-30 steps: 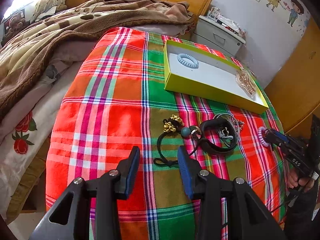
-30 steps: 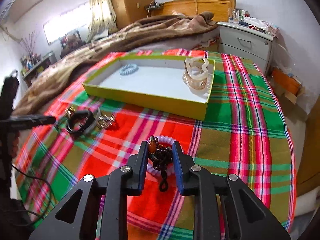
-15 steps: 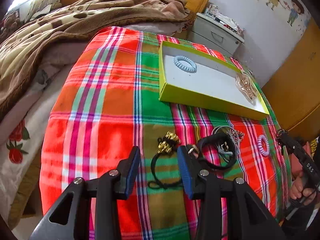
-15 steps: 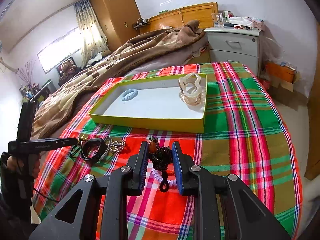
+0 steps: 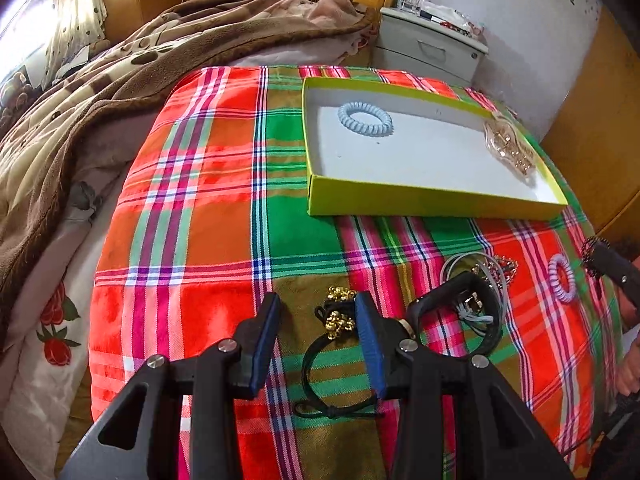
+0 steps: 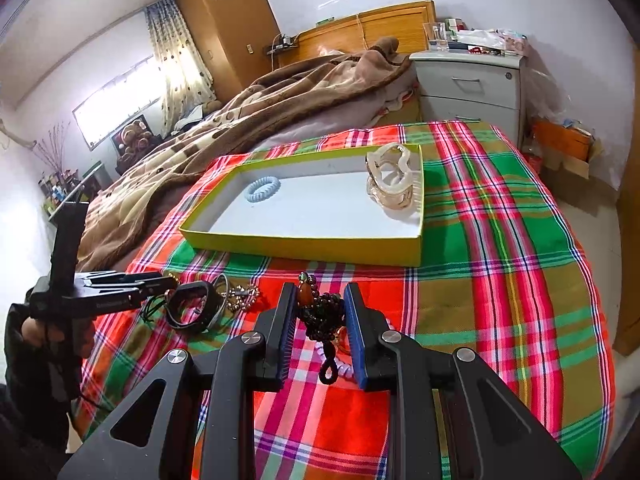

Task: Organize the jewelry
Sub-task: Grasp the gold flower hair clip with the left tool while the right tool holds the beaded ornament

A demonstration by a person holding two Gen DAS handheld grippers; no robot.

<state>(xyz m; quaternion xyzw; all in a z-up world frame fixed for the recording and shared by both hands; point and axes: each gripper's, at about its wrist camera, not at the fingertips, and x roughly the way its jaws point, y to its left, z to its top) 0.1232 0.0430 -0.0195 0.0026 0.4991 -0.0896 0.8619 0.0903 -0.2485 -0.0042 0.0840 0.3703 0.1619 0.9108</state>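
A yellow-green box (image 5: pixel 420 200) (image 6: pixel 280 240) lies on the plaid cloth, holding a blue coil hair tie (image 5: pixel 365 118) (image 6: pixel 262 189) and a clear hair claw (image 5: pixel 508 148) (image 6: pixel 394 184). My left gripper (image 5: pixel 316 312) is open, low over a black cord with gold beads (image 5: pixel 340 316). A black band (image 5: pixel 460 312) (image 6: pixel 192 308) and a silver chain (image 6: pixel 244 294) lie beside it. My right gripper (image 6: pixel 320 304) is shut on a dark bead bracelet (image 6: pixel 324 312), held above a pink coil hair tie (image 5: pixel 562 278) (image 6: pixel 340 364).
A brown blanket (image 5: pixel 120 80) covers the bed to the left. A grey nightstand (image 6: pixel 468 88) stands beyond the cloth. A wooden wardrobe (image 5: pixel 600 120) stands to the right of the bed.
My right gripper has lifted the bead bracelet up off the cloth. My left gripper has moved forward and down, its jaws now around the gold-beaded cord.
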